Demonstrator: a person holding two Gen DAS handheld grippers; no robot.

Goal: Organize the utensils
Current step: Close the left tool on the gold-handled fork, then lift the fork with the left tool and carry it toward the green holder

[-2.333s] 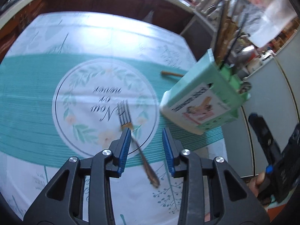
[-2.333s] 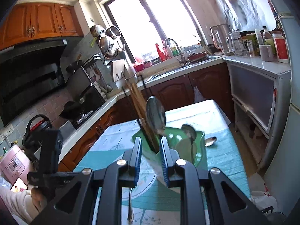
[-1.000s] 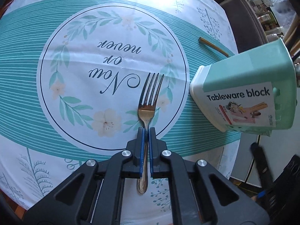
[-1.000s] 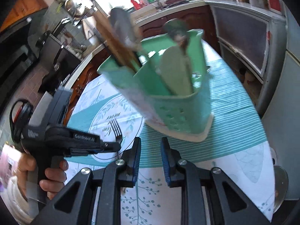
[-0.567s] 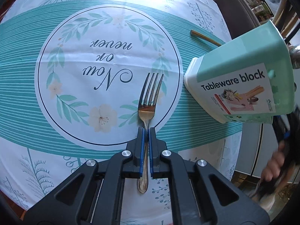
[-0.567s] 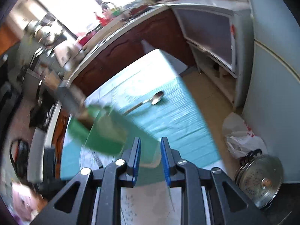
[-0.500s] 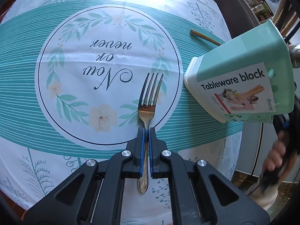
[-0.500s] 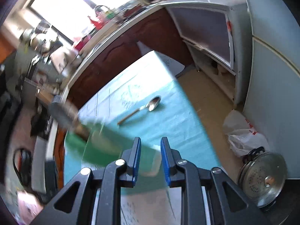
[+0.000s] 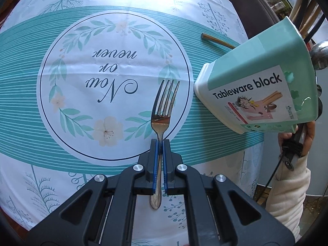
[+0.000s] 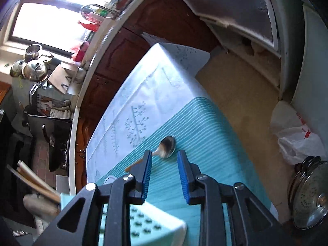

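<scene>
Left gripper (image 9: pixel 159 143): jaws closed on the neck of the thin silver steel fork (image 9: pixel 163 116), just below the tines. Handle runs back between the blue pads; tines point away over the round floral print of the teal-and-white tablecloth (image 9: pixel 82 82) covering the surface. Can't tell from this view whether the fork is lifted or lying flat.

Handling: fork is light, rigid, smooth metal, likely to pivot or slip in a narrow pinch. Grip sits near the head, so the tail could swing; a hold closer to mid-handle would probably balance better.

Right of the fork: mint-green plastic "Tableware block" holder (image 9: pixel 258 86), standing near the surface edge, already carrying wooden and metal utensils. Behind it a brown stick-like handle (image 9: pixel 217 41) shows on the cloth.

Right gripper (image 10: pixel 164 172): jaws open, holding nothing, hovering over the teal stripes. A small steel spoon (image 10: pixel 167 144) lies just beyond the tips, bowl away. Likely the next pick; its thin neck is the obvious grab point.
</scene>
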